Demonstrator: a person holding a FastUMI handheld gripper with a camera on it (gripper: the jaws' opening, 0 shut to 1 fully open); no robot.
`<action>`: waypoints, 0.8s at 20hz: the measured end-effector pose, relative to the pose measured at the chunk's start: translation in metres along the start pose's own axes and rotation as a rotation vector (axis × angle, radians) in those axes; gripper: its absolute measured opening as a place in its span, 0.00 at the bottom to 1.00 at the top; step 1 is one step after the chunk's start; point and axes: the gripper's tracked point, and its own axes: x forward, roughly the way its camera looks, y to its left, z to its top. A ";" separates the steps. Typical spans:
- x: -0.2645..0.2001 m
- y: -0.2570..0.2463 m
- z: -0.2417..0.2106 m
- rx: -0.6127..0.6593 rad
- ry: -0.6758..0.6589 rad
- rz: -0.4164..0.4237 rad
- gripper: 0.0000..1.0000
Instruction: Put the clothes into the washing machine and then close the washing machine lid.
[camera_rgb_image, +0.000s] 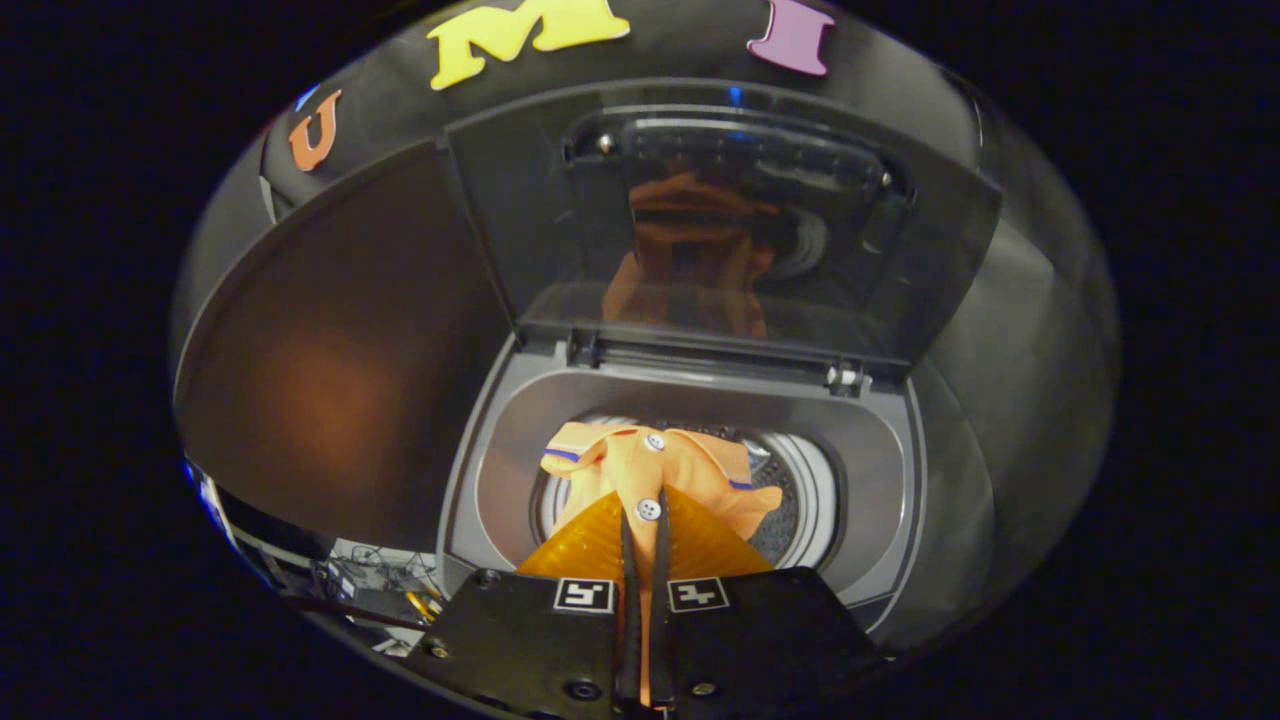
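— While the gripper (645, 520) hangs over the washing machine (690, 480), its fingers (628, 560) are pinched almost together on a fold of the orange shirt (650, 475), right by a white button (648, 509).

— And the shirt dangles straight down into the drum (795, 485), collar (600, 440) spread just beyond the fingertips.

— That's the risk, though. It's a thin pinch of cloth. If it slips early, or the release comes off-centre, a sleeve could drape over the grey rim (510, 470) of the opening.

— Which would foul the lid (720, 220), standing open behind the drum, orange reflected in its glass.

— Exactly. Cloth caught at the hinge (845, 377) side and the lid likely won't seat.

— Fabric could also cling to the fingers on opening.
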 end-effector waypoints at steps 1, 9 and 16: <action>0.008 -0.002 -0.004 0.006 0.026 -0.007 0.07; 0.043 -0.017 -0.034 0.053 0.193 -0.051 0.09; 0.045 -0.024 -0.032 0.067 0.152 -0.060 0.18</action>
